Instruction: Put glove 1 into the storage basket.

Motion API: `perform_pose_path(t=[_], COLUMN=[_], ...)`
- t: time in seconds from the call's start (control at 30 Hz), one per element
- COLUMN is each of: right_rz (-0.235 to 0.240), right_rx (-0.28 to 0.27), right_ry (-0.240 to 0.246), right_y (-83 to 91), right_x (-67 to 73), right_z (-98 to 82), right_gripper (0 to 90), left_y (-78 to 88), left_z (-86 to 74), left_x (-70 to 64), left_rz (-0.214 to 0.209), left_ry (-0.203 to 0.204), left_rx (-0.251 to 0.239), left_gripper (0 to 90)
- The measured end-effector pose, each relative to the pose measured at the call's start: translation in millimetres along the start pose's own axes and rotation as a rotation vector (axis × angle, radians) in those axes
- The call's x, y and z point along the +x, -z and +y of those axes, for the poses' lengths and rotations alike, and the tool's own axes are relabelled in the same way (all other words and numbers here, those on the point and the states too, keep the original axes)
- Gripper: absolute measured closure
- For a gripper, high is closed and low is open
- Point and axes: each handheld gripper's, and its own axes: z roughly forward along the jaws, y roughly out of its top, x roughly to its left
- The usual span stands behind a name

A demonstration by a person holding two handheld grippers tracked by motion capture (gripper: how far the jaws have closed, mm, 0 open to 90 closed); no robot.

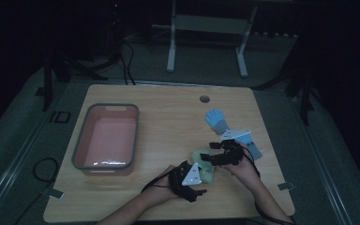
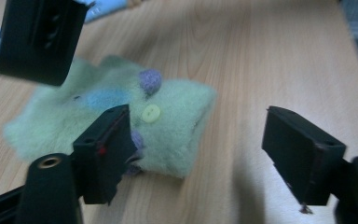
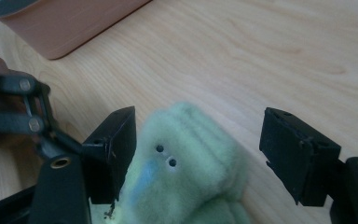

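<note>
Room: dim, with a white frame standing on the floor beyond the far edge of the table.
Table: pale wood, a round hole near its far edge.
Bin: pink with a grey rim, on the left half of the table, well apart from the hands.
Blue glove: flat on the table beyond the right hand, fingers pointing away from the person.
Green glove: fuzzy, with a yellow button and purple knobs, lying on the table between the two hands near the front edge.
Left gripper: jaws spread, one at the glove's near corner, the other over bare wood; nothing pinched.
Right gripper: jaws spread on either side of the glove's ribbed end, clear of the right jaw; contact at the left jaw cannot be told.
</note>
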Motion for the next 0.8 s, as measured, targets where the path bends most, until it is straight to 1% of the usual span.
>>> perform_pose_path(t=[0.03,0.07,0.13,0.2,0.23,0.27,0.3,0.33,0.37,0.4,0.43,0.53,0.57,0.6,0.67,0.7,0.73,0.8], right_rz=[-0.003,0.005,0.014,0.008,0.007,0.013,0.027,0.027,0.027,0.042,0.049,0.076,0.078,0.087,0.095,0.102,0.101,0.095], right_rx=[0.007,0.013,0.019,0.038,0.047,0.059,0.070,0.084,0.099,0.114,0.118,0.122,0.122,0.126,0.132,0.139,0.141,0.144], right_ry=[-0.004,-0.010,-0.022,-0.021,-0.030,-0.045,-0.054,-0.058,-0.057,-0.063,-0.070,-0.100,-0.102,-0.111,-0.121,-0.129,-0.123,-0.114], right_y=[-1.9,-4.7,-8.5,-13.2,-15.4,-17.5,-19.7,-21.9,-23.7,-25.5,-26.1,-27.2,-27.5,-27.5,-27.9,-28.1,-28.0,-27.5], right_x=[-0.3,-1.5,-3.4,-5.7,-7.1,-8.8,-10.7,-11.4,-11.8,-12.8,-13.6,-17.3,-17.9,-18.4,-19.8,-20.2,-20.4,-19.4], right_z=[-0.9,-2.7,-5.2,-8.0,-9.4,-11.1,-13.0,-15.2,-17.4,-19.9,-21.1,-24.0,-24.5,-24.6,-24.1,-23.5,-23.1,-21.9], right_gripper=[27.1,27.2,27.2,27.2,27.3,29.3,30.4,30.4,31.3,34.3,35.3,43.3,47.3,51.5,56.4,58.0,59.4,61.8], left_y=[-2.1,-2.9,-4.7,-6.4,-8.0,-9.6,-11.3,-13.0,-15.0,-15.9,-16.8,-19.0,-20.0,-21.1,-23.3,-23.9,-24.7,-25.8], left_z=[0.2,0.6,1.7,2.6,2.7,2.9,2.8,2.7,2.6,2.7,2.8,2.9,2.7,2.3,1.7,1.6,1.3,1.4], left_x=[0.9,1.7,3.2,6.1,7.2,8.3,8.7,8.8,8.5,8.1,8.0,7.5,7.3,7.0,5.6,5.4,4.7,3.4], left_rz=[-0.007,-0.007,-0.007,-0.008,-0.010,-0.012,-0.012,-0.015,-0.013,-0.013,-0.012,-0.004,0.003,0.007,0.025,0.030,0.040,0.068], left_ry=[-0.007,-0.011,-0.026,-0.036,-0.036,-0.048,-0.054,-0.057,-0.070,-0.076,-0.081,-0.094,-0.099,-0.108,-0.134,-0.140,-0.148,-0.176], left_rx=[0.003,0.007,0.009,0.010,0.011,0.021,0.024,0.029,0.037,0.039,0.041,0.042,0.046,0.048,0.052,0.053,0.052,0.060], left_gripper=[26.6,30.9,32.4,35.5,36.4,38.5,38.7,38.7,38.7,38.7,38.7,38.7,38.7,39.6,40.4,41.6,42.6,47.1])
